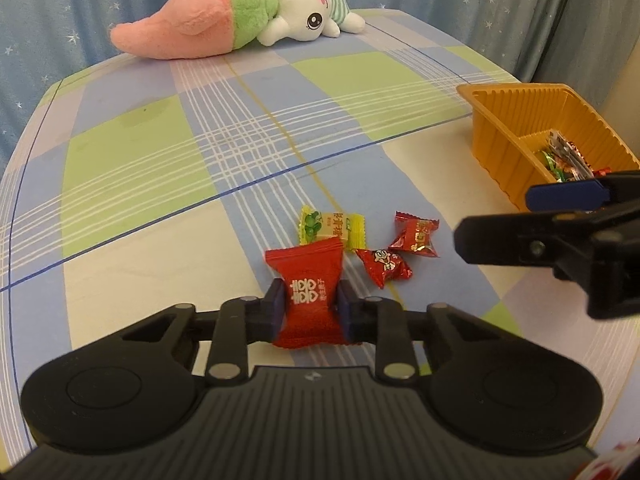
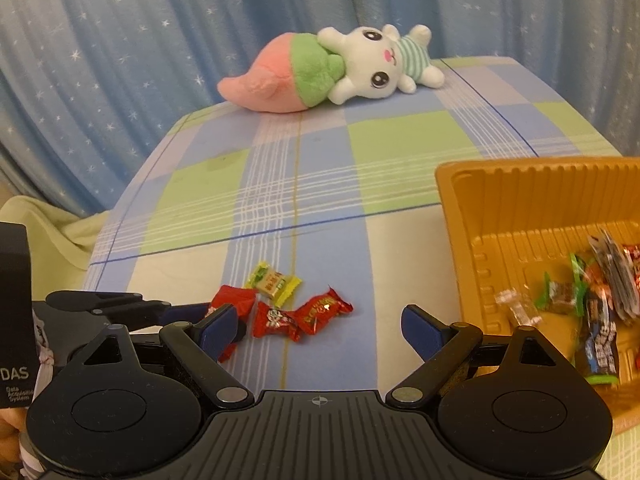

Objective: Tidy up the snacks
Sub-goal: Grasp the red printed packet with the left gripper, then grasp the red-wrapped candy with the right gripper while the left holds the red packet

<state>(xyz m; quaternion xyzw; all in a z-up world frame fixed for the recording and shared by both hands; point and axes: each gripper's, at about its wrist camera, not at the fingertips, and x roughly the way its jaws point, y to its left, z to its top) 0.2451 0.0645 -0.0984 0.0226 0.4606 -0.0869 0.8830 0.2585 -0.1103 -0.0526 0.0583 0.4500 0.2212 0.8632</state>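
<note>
Pinching a big red candy packet (image 1: 306,294) right at its waist, the left gripper (image 1: 310,308) has both blue pads pressed into the wrapper, down on the checked bedsheet (image 1: 160,160). The left wrist view shows that grip dead on; from the right wrist view the packet is mostly hidden behind a finger (image 2: 218,328), so you only catch a red corner of it.

The right gripper (image 2: 320,330) sits with its jaws spread wide and nothing between them, just bare sheet.

Just past the held packet lie three loose sweets: a yellow-green candy (image 1: 332,230), a small red candy with a cartoon face (image 1: 384,266) and another red one (image 1: 416,236) to its right, all close together.

The orange tray (image 2: 520,208) sits on the right. Only the right view really looks into it, showing mixed wrapped snacks (image 2: 600,300) piled at its right end.

A plush bunny with a pink carrot (image 1: 240,12) lies at the far edge, with a starry blue curtain (image 2: 120,60) behind.
</note>
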